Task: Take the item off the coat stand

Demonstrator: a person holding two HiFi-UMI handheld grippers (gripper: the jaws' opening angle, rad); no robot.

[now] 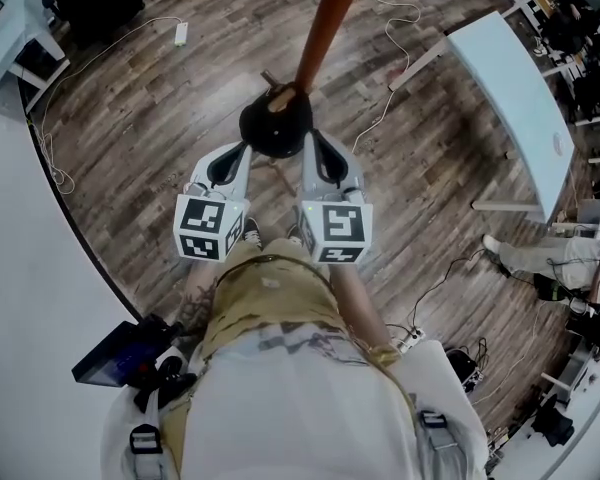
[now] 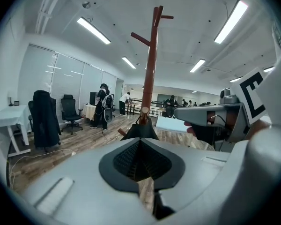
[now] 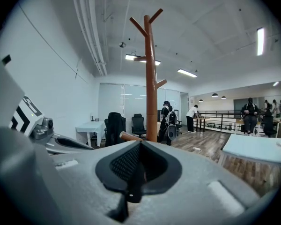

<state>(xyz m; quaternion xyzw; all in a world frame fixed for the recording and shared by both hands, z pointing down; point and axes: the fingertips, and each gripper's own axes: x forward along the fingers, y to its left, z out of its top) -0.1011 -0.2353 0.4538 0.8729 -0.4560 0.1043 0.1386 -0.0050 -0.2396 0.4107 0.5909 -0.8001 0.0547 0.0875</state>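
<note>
Left gripper (image 2: 140, 142) fingers pressed together, right gripper (image 3: 139, 144) same. Side by side mid-frame, facing coat stand (image 1: 325, 28). Black item (image 1: 275, 126) at pole foot, between their tips.

The head camera is looking steeply down from above the person onto the brown wood-plank floor (image 1: 180, 98), the left tool (image 1: 242, 153) and the right tool (image 1: 315, 153). Each tool camera is riding low, facing forward and upward along its jaws, close to the reddish-brown wooden coat stand (image 2: 151, 69). All three views are sharing that stand's pole.
</note>
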